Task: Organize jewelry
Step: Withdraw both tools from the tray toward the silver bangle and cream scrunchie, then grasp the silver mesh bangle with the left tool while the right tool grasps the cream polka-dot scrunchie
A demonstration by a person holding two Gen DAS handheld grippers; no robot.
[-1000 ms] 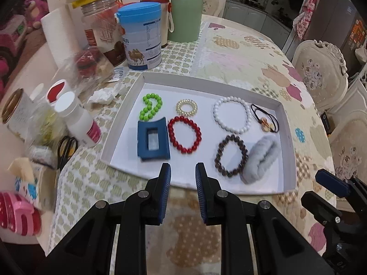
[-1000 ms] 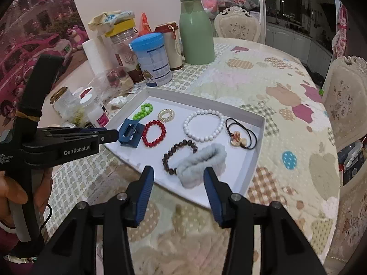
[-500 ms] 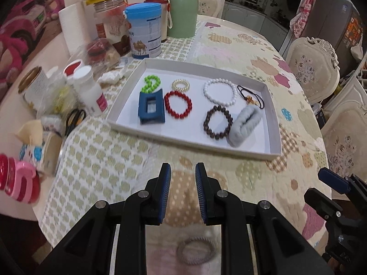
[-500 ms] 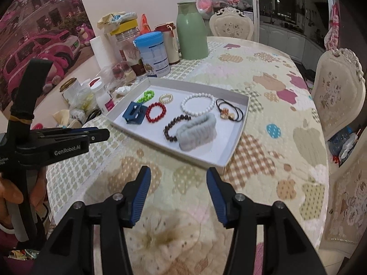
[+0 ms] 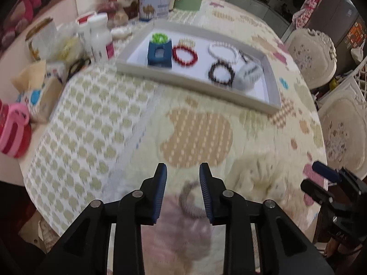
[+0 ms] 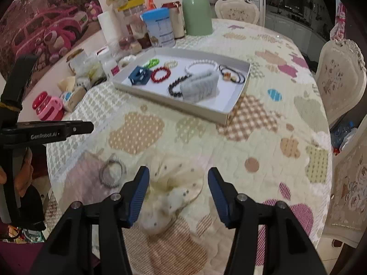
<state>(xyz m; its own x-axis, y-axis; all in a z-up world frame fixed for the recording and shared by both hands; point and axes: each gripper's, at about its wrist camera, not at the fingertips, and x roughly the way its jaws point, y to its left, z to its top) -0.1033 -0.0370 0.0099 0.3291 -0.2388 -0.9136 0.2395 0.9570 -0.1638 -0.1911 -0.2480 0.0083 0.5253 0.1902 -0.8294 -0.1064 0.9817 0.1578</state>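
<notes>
A white tray (image 5: pixel 197 81) holds a blue hair claw (image 5: pixel 159 53), red bracelet (image 5: pixel 184 54), dark bead bracelet (image 5: pixel 221 72), white bead bracelet (image 5: pixel 222 50), green bracelet and grey scrunchie (image 5: pixel 248 75). A grey spiral hair tie (image 5: pixel 189 201) lies on the tablecloth near the table's front edge, just beyond my open left gripper (image 5: pixel 183 178); it shows in the right wrist view (image 6: pixel 112 171) too. A cream dotted scrunchie (image 6: pixel 174 190) lies between the fingers of my open right gripper (image 6: pixel 177 183). The tray shows farther off in the right wrist view (image 6: pixel 238 96).
Jars, bottles, a blue-lidded tin (image 6: pixel 159 28), a green flask (image 6: pixel 197 9) and a tissue pack crowd the table's left and far side. A pink hair claw (image 5: pixel 13 128) sits at the left edge. Chairs stand to the right.
Both grippers have pulled back from the tray toward the table's front edge. The left jaws have opened wider. The spiral tie and cream scrunchie have come into view close to the grippers.
</notes>
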